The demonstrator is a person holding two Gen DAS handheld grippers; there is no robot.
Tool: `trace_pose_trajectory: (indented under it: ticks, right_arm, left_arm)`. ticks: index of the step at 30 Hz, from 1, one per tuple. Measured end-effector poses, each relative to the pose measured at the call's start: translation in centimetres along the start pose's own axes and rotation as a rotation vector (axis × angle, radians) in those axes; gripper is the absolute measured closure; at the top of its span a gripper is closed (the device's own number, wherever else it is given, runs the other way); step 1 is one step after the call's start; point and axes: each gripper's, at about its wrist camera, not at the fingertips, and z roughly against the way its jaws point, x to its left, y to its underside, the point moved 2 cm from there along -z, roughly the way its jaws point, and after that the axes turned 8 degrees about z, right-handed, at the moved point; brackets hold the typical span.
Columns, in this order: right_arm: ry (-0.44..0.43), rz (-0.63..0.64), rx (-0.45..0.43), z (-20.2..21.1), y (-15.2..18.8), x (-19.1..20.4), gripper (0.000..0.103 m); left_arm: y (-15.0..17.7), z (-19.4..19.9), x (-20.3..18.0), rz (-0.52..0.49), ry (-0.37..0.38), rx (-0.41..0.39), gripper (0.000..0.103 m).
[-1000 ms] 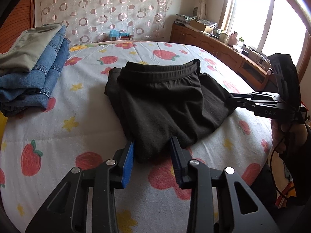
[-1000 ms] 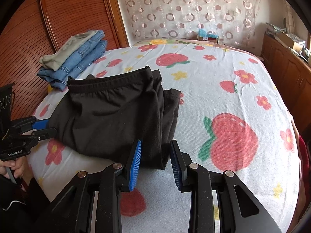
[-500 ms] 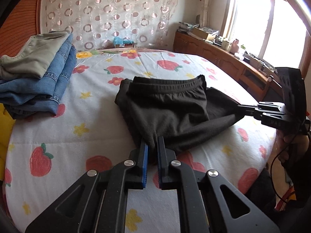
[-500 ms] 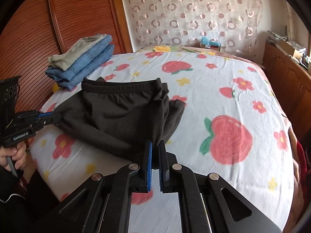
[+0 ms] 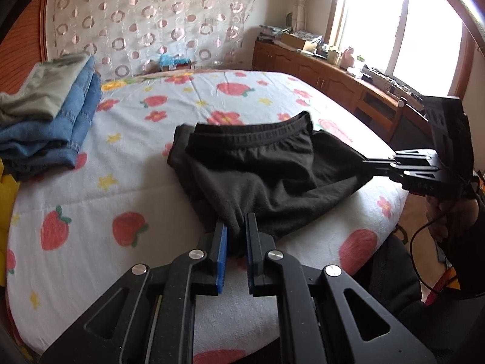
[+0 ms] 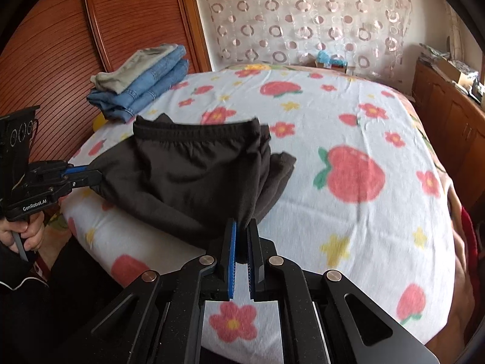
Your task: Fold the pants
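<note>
Black pants (image 5: 257,166), folded with the elastic waistband at the far side, lie on the bed near its front edge; they also show in the right wrist view (image 6: 194,176). My left gripper (image 5: 235,227) is shut on the near left corner of the pants. My right gripper (image 6: 241,230) is shut on the near right corner. Both corners are lifted a little and the cloth is stretched between them. Each gripper shows in the other's view: the right gripper (image 5: 368,161) and the left gripper (image 6: 97,177).
The bed (image 5: 127,157) has a white sheet with strawberries and flowers. A stack of folded jeans and khaki trousers (image 5: 51,121) lies at the far left, by a wooden panel (image 6: 54,60). A wooden cabinet (image 5: 333,72) runs under the window on the right.
Both grippers closed on the near corners of the pants, then pulled them up and toward me. The pants slid nearer the bed's front edge and the near hem rose.
</note>
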Motion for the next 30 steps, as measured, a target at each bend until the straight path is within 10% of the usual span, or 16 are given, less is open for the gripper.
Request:
trace_pose_trajectory:
  ticks: [13,22,30]
  right_arm:
    - [0.058,0.015,-0.019,1.5,-0.6,0.7,0.098]
    - [0.088,0.038,-0.066,1.4,-2.3,0.2,0.074]
    - [0.074,0.014,-0.026,-3.7,-3.8,-0.6,0.073]
  left_arm:
    - [-0.9,-0.4,1.4,0.057,-0.016,-0.034,0.028]
    - [-2.1,-1.1,1.3,0.056,-0.027,-0.056,0.027]
    - [-4.2,-1.9,1.3,0.032,-0.041,-0.088,0.027]
